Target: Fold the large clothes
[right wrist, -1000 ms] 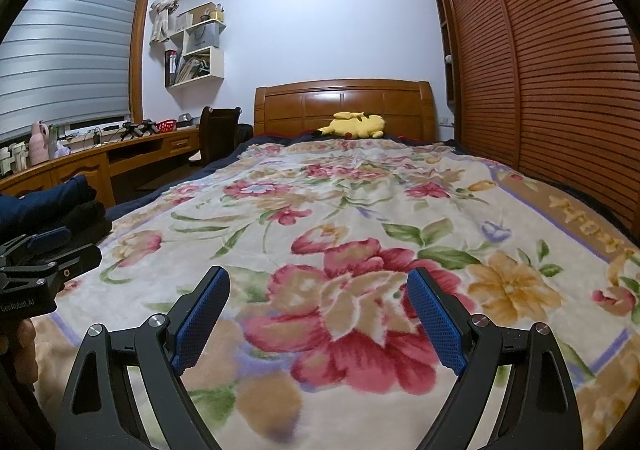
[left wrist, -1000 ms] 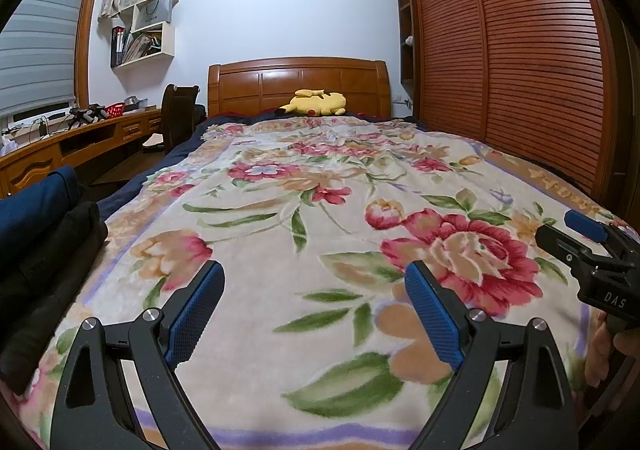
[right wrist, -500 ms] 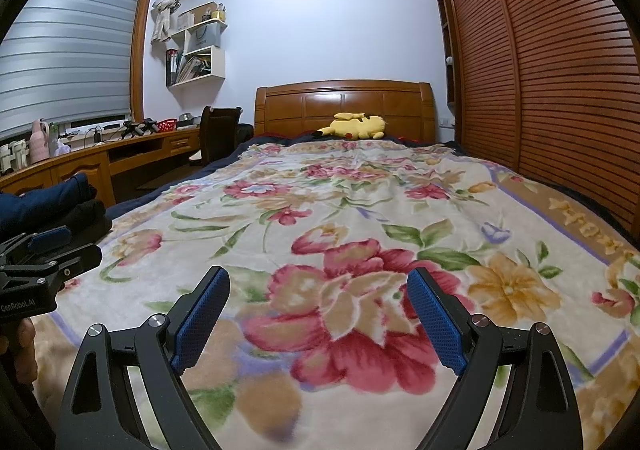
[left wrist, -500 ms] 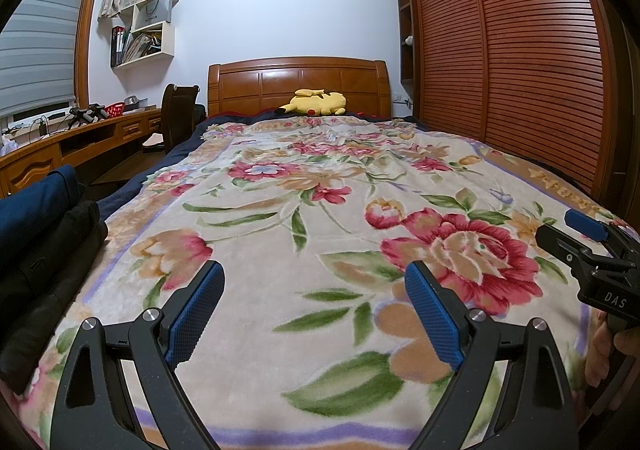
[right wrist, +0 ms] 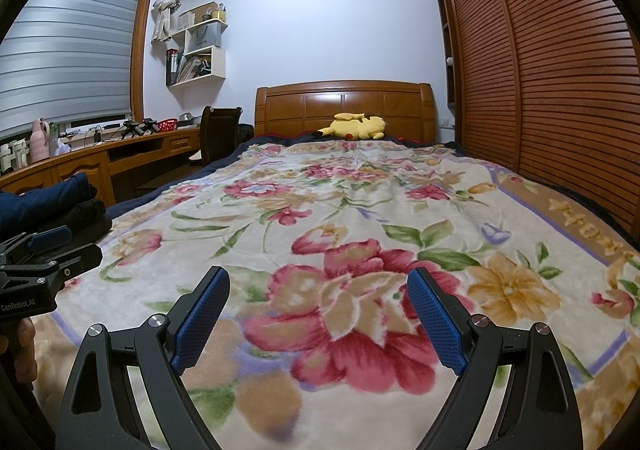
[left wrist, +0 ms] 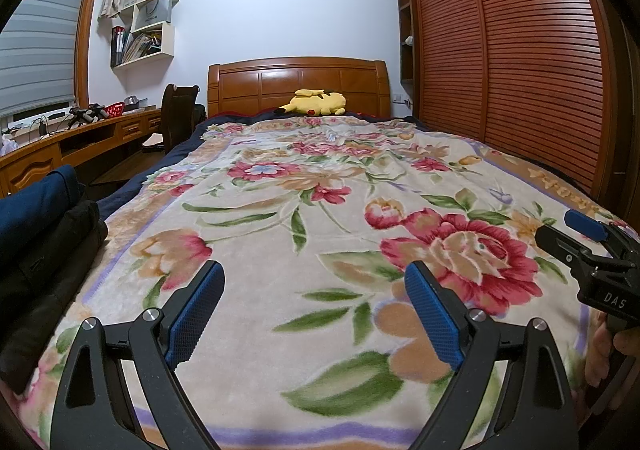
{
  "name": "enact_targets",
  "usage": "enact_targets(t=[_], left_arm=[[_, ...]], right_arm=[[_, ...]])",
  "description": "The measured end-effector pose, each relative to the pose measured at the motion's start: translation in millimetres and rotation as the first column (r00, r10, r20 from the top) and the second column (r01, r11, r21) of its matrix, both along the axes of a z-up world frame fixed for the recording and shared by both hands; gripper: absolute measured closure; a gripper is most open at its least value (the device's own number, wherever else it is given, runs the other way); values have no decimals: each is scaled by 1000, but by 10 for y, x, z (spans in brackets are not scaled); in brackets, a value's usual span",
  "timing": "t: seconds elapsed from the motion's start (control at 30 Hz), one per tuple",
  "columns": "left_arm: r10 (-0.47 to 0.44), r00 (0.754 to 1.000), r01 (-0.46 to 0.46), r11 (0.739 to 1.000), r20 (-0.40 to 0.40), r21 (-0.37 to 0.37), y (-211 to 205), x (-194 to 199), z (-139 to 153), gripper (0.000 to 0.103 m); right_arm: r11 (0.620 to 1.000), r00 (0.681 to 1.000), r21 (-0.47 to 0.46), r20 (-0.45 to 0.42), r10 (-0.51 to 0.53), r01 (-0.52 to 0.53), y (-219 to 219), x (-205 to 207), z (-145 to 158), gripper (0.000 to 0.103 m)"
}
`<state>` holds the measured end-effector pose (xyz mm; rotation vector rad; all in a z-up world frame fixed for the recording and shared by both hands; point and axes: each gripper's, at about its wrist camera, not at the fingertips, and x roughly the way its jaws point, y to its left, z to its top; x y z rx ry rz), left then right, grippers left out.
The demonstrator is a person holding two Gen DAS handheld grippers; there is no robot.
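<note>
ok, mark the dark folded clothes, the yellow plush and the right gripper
dark folded clothes [left wrist: 44, 242], left wrist view, on the black garment's front.
yellow plush [right wrist: 356, 127], right wrist view, mid-body.
right gripper [right wrist: 319, 324], right wrist view, midway between its blue fingertips.

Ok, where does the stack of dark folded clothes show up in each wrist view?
Left wrist: the stack of dark folded clothes fills the left edge, navy piece on top of black ones, on the floral blanket.
Right wrist: the same stack sits at mid-left, smaller, behind the left gripper.
Shared landmark: the yellow plush toy by the headboard.
</note>
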<state>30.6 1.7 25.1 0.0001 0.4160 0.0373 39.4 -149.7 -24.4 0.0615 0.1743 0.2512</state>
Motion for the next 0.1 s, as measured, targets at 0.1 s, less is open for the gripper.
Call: enact_targets(t=[0.1], left_arm=[[0,1000,0,1000,0,1,-2,1,0,11]], right_arm=[[1000,1000,0,1,0,0,-2,2,-1,12]])
